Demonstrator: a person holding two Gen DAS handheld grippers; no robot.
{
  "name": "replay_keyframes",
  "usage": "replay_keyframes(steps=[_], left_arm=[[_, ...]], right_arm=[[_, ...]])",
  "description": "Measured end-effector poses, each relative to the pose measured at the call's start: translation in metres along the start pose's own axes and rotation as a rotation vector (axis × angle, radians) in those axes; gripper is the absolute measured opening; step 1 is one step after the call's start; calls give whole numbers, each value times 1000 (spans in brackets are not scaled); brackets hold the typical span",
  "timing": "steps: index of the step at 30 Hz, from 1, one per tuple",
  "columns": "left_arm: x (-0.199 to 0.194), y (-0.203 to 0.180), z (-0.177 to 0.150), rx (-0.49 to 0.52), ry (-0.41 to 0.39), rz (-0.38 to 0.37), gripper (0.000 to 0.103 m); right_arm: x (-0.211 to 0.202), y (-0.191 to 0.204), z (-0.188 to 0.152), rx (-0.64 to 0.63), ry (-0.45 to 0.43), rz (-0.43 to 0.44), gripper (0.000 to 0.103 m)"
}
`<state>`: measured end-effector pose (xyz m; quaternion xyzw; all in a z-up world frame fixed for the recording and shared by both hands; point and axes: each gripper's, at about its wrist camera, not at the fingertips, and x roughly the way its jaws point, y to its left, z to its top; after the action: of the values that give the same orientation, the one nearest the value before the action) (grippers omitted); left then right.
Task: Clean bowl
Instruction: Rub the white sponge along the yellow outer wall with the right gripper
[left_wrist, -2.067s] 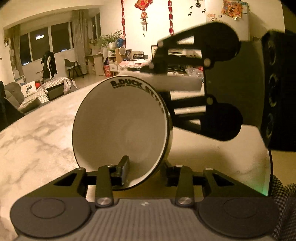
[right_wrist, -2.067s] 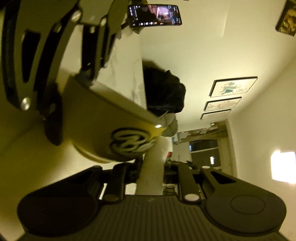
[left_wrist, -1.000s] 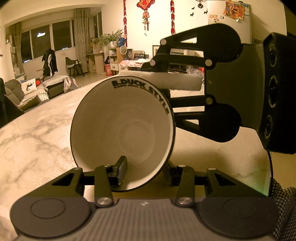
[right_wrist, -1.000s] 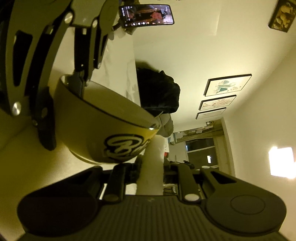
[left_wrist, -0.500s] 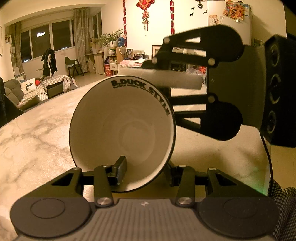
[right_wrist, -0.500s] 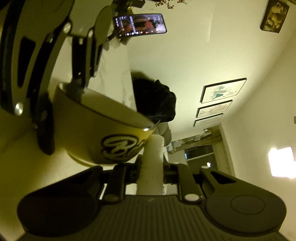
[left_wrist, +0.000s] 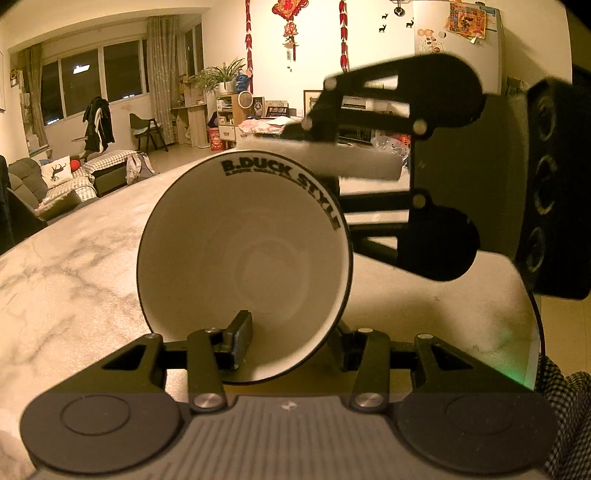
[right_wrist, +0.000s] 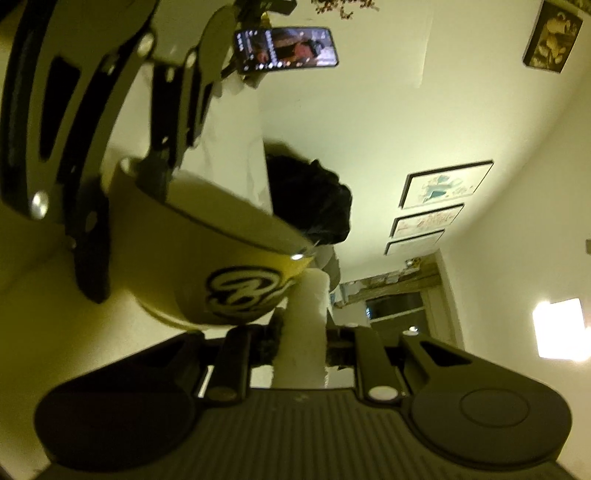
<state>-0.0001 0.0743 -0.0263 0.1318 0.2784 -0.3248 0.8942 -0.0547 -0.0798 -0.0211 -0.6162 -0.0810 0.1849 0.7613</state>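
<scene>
My left gripper (left_wrist: 291, 345) is shut on the rim of a bowl (left_wrist: 243, 266), one finger inside and one outside, holding it tilted with its white inside facing the camera. The bowl is yellow outside with a black logo (right_wrist: 192, 258). My right gripper (right_wrist: 301, 350) is shut on a white sponge strip (right_wrist: 304, 328). In the left wrist view the right gripper (left_wrist: 424, 177) comes in from the right, holding the sponge (left_wrist: 332, 160) against the bowl's upper rim.
A marble-patterned table (left_wrist: 74, 277) lies under the bowl. A living room with sofa (left_wrist: 44, 184), chair and shelves lies beyond. A phone on a mount (right_wrist: 288, 48) and a black bag (right_wrist: 310, 203) show in the right wrist view.
The sponge has slid left and right along the bowl's upper rim, and now sits a little lower and blurred with motion. The bowl stays gripped with slight tilt shifts.
</scene>
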Motion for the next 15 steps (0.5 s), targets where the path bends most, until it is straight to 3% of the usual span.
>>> replay_keyframes(steps=[15], left_arm=[[4,-3,-1,1,0,3,47]], right_arm=[[0,2,-4,6,12,15,19]])
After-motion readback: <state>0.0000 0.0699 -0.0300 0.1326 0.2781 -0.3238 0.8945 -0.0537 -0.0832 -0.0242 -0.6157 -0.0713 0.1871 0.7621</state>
